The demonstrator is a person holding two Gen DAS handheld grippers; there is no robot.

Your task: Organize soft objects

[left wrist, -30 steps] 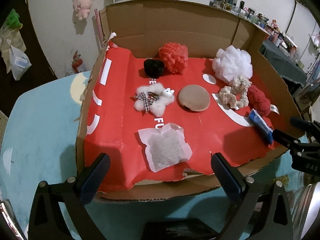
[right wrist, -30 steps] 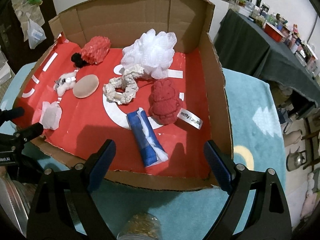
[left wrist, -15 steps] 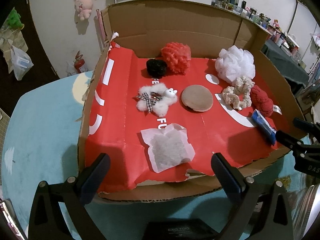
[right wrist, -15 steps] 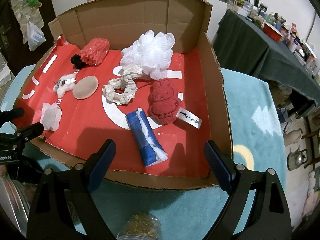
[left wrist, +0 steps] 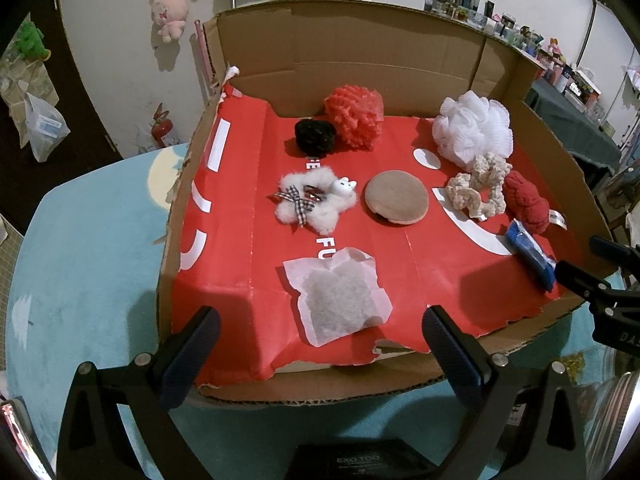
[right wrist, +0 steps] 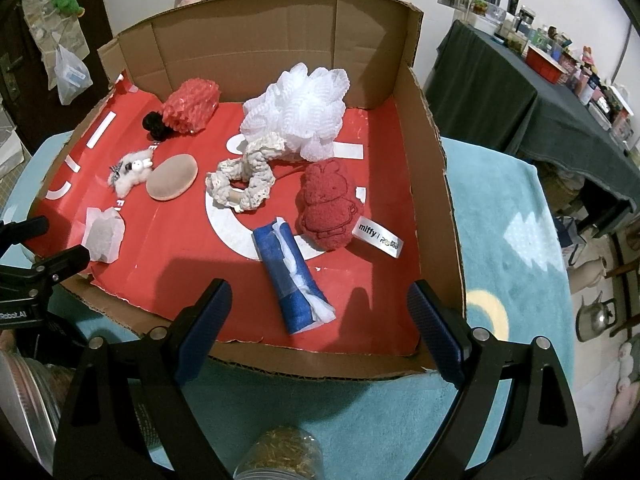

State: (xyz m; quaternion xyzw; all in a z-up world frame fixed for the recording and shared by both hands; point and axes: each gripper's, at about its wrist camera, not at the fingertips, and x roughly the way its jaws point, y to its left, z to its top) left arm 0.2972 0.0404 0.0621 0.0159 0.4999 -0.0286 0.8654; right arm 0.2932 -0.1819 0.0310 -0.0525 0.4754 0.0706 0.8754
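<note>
A shallow cardboard box (left wrist: pixel 360 52) (right wrist: pixel 436 184) with a red floor holds several soft things. In the left wrist view lie a white mesh pouch (left wrist: pixel 340 300), a fluffy white bow clip (left wrist: pixel 312 200), a tan round puff (left wrist: pixel 396 197), a black scrunchie (left wrist: pixel 315 136), a red sponge (left wrist: pixel 354 120) and a white bath pouf (left wrist: pixel 474 130). The right wrist view shows a cream crochet scrunchie (right wrist: pixel 244 184), a red bunny plush (right wrist: pixel 328 204) and a blue cloth roll (right wrist: pixel 294 280). My left gripper (left wrist: pixel 320 356) hangs open before the box's front edge. My right gripper (right wrist: pixel 320 328) is open too, just short of the blue roll.
The box sits on a light blue rug (left wrist: pixel 80 240) (right wrist: pixel 512 240). A clear jar (right wrist: pixel 280 456) stands below the right gripper. A dark-covered table with clutter (right wrist: pixel 540 92) is at the right. Plush toys hang on the back wall (left wrist: pixel 168 12).
Both views have shifted only slightly; the left gripper drifted a little so the box sits marginally further right and higher. Nothing was taken hold of or moved.
</note>
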